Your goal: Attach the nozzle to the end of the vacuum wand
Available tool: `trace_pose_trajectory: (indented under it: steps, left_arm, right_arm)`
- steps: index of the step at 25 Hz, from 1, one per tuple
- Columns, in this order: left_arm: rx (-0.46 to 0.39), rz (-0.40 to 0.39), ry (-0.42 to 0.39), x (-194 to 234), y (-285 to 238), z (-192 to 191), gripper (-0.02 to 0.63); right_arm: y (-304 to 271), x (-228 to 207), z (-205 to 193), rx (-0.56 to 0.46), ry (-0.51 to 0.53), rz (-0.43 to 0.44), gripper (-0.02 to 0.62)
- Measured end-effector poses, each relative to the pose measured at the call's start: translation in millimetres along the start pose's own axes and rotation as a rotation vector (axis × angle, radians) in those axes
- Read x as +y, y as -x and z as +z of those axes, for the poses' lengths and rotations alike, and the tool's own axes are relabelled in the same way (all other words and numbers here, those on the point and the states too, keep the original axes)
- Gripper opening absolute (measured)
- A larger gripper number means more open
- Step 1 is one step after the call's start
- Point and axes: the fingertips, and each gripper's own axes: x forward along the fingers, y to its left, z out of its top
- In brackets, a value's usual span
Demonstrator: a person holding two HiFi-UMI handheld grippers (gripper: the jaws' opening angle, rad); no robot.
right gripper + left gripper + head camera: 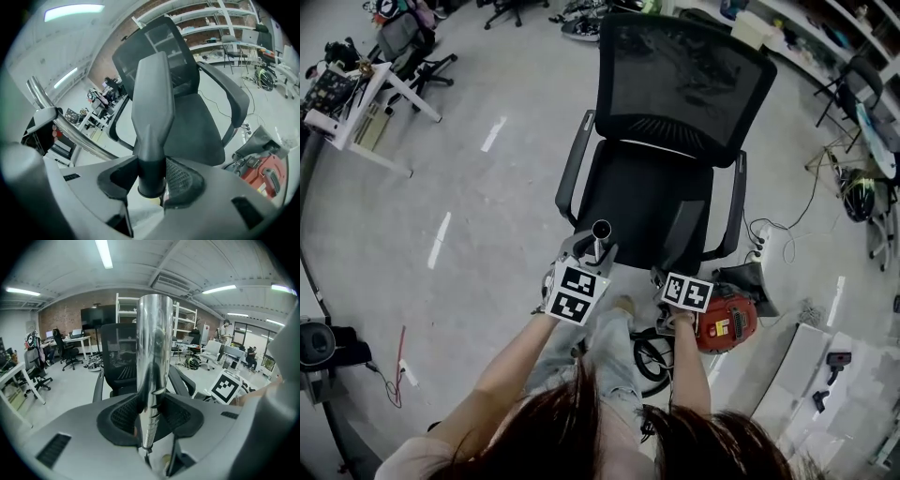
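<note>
Indoors, wand (152,371) and nozzle (152,112) hang near chair (675,94); floor (506,206) perhaps concrete.

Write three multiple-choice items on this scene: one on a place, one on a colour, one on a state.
1. The red vacuum body sits: A on a shelf; B on the floor; C on a desk.
2. The wand is: A shiny silver; B red; C matt black.
3. The nozzle is: A fitted on the wand; B lying loose; C clamped in the right gripper.
Key: 1 B, it stands on the floor; 2 A, its metal mirrors the room; 3 C, those jaws close on its round end, the wand apart in the left gripper.
</note>
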Motion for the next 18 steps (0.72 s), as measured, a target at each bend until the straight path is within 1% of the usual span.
trace_pose_trajectory:
  steps: [3,6,11,18]
  left_arm:
    - [0.001,-0.004,0.0,-2,6,-2,0.158]
    - [-0.002,-0.01,-0.006,-4,14,-3,0.158]
    - [-0.008,-0.023,-0.015,-9,24,-4,0.158]
    - [-0.015,-0.072,-0.044,-13,41,-12,0.158]
  right_arm:
    - [11,17,6,-0.026,0.012,0.019,0.178]
    - [23,36,14,-0.069,-0.005,0.054,0.178]
    - [50,69,32,-0.165,-0.036,0.12,0.178]
    - [87,117,45,-0.303,-0.053,0.171,0.178]
